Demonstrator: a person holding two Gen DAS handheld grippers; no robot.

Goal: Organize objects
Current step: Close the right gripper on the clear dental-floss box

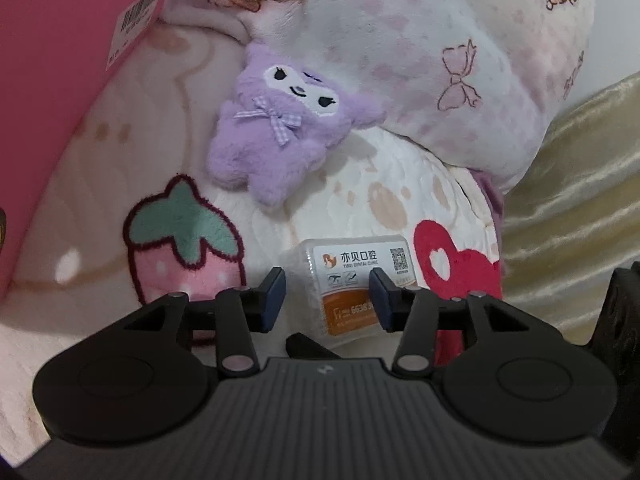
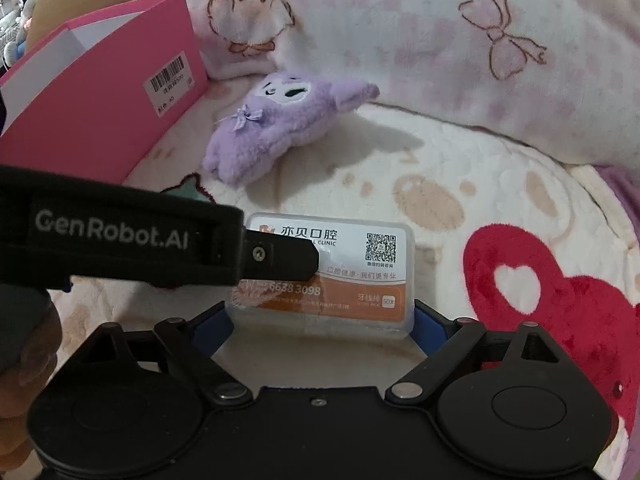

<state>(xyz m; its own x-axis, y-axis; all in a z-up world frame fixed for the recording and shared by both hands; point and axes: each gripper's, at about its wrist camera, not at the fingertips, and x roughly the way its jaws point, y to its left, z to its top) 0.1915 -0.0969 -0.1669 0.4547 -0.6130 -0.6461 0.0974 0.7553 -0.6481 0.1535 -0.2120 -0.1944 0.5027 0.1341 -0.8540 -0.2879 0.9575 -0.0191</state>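
Note:
A clear plastic floss-pick box (image 2: 332,276) with a white and orange label lies on the blanket. My right gripper (image 2: 320,322) is closed on its near end, a blue pad on each side. My left gripper (image 1: 327,298) is open, and the same box (image 1: 352,280) stands between its spread pads without visible contact; its body (image 2: 120,236) crosses the right wrist view above the box. A purple plush toy (image 1: 280,132) lies beyond, also in the right wrist view (image 2: 276,124). An open pink box (image 2: 100,112) stands at the left, also in the left wrist view (image 1: 60,80).
A fluffy blanket with a strawberry patch (image 1: 184,248) and a red heart patch (image 2: 560,304) covers the surface. A large pink-patterned pillow (image 2: 440,40) lies behind the toy. A beige satin fabric (image 1: 580,200) is at the right.

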